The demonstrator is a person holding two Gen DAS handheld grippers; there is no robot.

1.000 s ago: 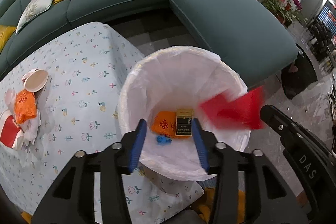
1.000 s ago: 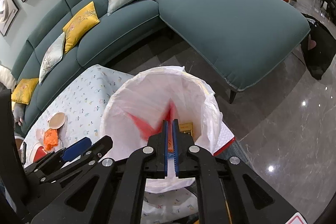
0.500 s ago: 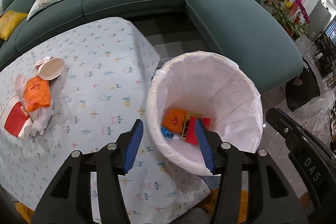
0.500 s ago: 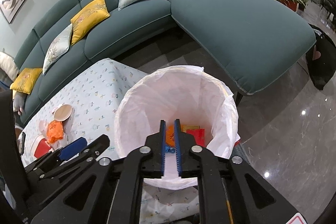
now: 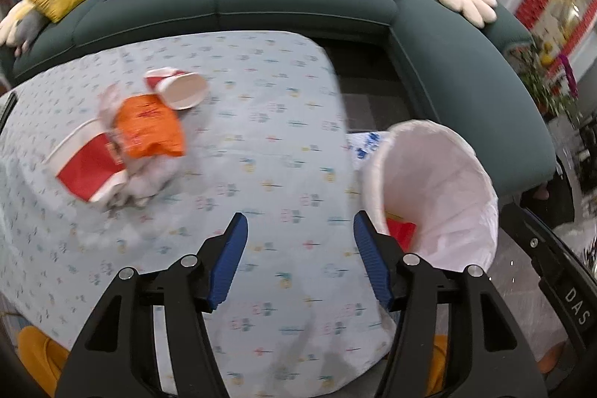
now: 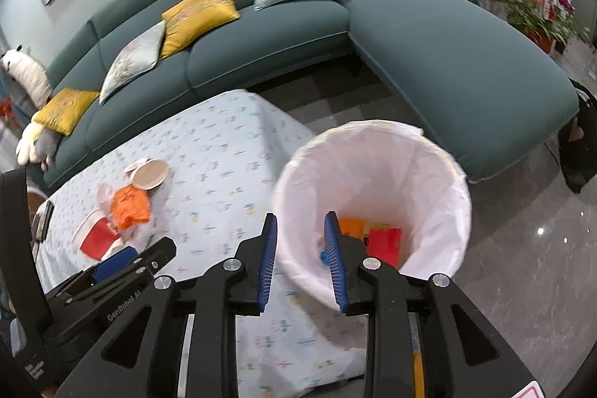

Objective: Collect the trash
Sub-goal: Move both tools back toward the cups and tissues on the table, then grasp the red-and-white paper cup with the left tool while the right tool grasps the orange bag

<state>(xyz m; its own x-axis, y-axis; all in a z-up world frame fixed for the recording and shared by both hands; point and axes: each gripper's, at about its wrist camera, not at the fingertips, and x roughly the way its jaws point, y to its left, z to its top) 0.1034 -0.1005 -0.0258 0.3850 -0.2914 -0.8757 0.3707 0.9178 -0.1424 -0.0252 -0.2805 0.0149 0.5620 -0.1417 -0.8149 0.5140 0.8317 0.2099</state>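
Red wrapper [image 6: 384, 243] now lies in bin [image 6: 373, 152]; right gripper [image 6: 300, 260] has opened, empty; left gripper [image 5: 298, 256] wide, swung w/ aim at table pile [image 5: 123, 144] beside bin.

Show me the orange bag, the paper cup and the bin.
orange bag [image 5: 149, 131], left wrist view, middle of its crumpled front.
paper cup [image 5: 184, 91], left wrist view, its open mouth.
bin [image 6: 429, 174], right wrist view, white liner's inner wall.

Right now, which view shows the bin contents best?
Right wrist. It looks down into the lined bin, showing a red packet, an orange wrapper and something blue. The left wrist view sees the bin from the side, with only a sliver of the red packet.
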